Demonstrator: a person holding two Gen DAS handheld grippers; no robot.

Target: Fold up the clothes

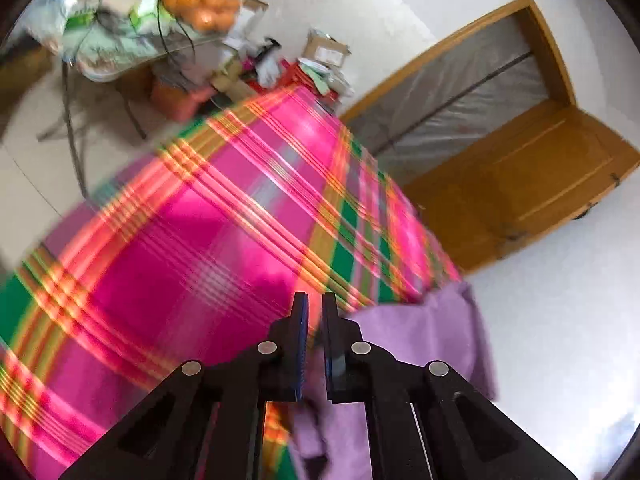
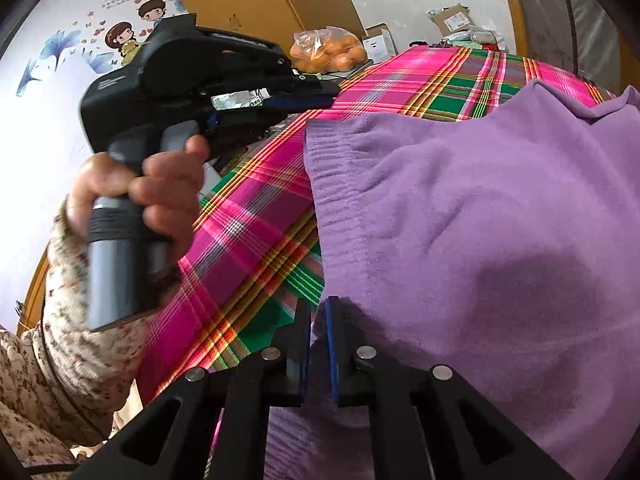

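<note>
While my right claw pinches the purple sweater edge between nearly shut jaws, my left claw, empty and barely parted beside it, risks letting that hem slip.

No lettering can be read with certainty. Coloured characters arch above the cartoon-couple wall sticker, and print marks the cardboard boxes, all too small to read.

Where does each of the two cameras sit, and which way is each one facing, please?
Left wrist: on the left gripper, looking along narrow-gapped jaws over the plaid cloth toward a wooden door.
Right wrist: on the right gripper, facing the purple sweater; the person's left hand shows.
Shared: cloth, sweater, bag of oranges.
</note>
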